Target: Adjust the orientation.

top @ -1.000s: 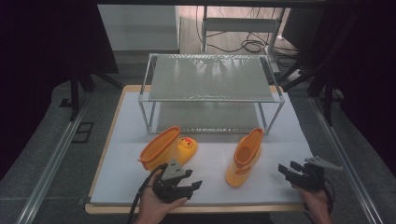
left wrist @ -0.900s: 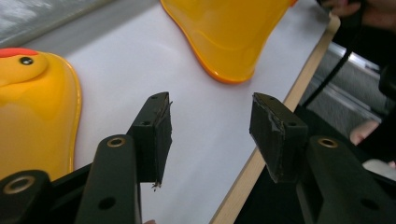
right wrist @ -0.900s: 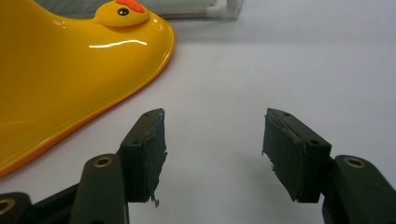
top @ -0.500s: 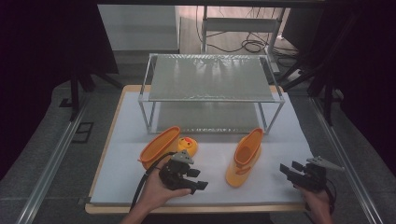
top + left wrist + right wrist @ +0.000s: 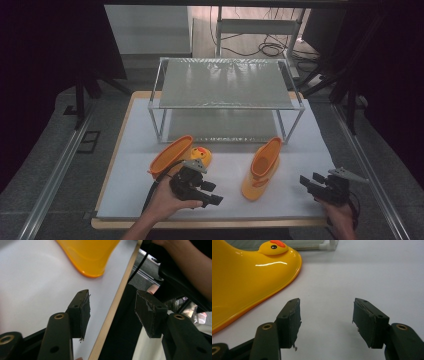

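The left gripper (image 5: 209, 192) has swung round to point right along the worktop's (image 5: 130, 175) near edge, its jaws having just opened wider with nothing between them. The lying boot (image 5: 172, 156) sits just behind it, let go or not yet taken. The standing boot (image 5: 261, 169) is ahead to its right. The right gripper (image 5: 311, 182), jaws wide and empty, has not moved.
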Demonstrator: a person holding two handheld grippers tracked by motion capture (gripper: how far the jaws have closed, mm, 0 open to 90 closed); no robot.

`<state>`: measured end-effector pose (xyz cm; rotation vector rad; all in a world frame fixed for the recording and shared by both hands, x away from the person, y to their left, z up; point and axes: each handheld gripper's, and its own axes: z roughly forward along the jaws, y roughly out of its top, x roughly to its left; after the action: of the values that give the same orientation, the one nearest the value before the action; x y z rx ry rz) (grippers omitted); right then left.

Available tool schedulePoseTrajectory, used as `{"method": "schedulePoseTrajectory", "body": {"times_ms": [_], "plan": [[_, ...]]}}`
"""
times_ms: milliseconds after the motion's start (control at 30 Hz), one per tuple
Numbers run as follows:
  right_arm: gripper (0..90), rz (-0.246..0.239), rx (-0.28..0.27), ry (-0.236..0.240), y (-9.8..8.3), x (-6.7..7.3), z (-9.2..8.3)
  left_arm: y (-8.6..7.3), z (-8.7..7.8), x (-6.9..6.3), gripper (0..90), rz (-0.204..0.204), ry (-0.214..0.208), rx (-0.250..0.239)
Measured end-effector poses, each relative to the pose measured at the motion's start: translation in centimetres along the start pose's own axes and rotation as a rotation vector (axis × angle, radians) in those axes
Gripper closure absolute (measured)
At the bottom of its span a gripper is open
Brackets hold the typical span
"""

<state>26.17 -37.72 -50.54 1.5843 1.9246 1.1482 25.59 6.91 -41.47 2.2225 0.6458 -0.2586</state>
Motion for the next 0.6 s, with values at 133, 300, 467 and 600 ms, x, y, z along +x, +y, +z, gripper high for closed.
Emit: {"method": "schedulePoseTrajectory", "body": {"times_ms": [133,300,467,600], "plan": [[38.6,0.003,-0.001,-0.002,0.0,0.0,-0.1,1.9,-1.2,-0.9,45.8,0.021,-0.027,-0.004],[38.5,0.002,-0.002,-0.001,0.1,0.0,-0.1,4.1,-2.2,-1.7,45.8,0.040,-0.017,-0.002],[38.5,-0.001,-0.001,-0.001,0.1,0.0,-0.2,7.1,-2.7,-1.6,46.4,0.022,-0.037,0.008],[38.5,-0.001,0.000,-0.004,0.1,-0.2,-0.2,9.2,-2.6,-1.3,46.6,-0.009,-0.047,0.022]]}}
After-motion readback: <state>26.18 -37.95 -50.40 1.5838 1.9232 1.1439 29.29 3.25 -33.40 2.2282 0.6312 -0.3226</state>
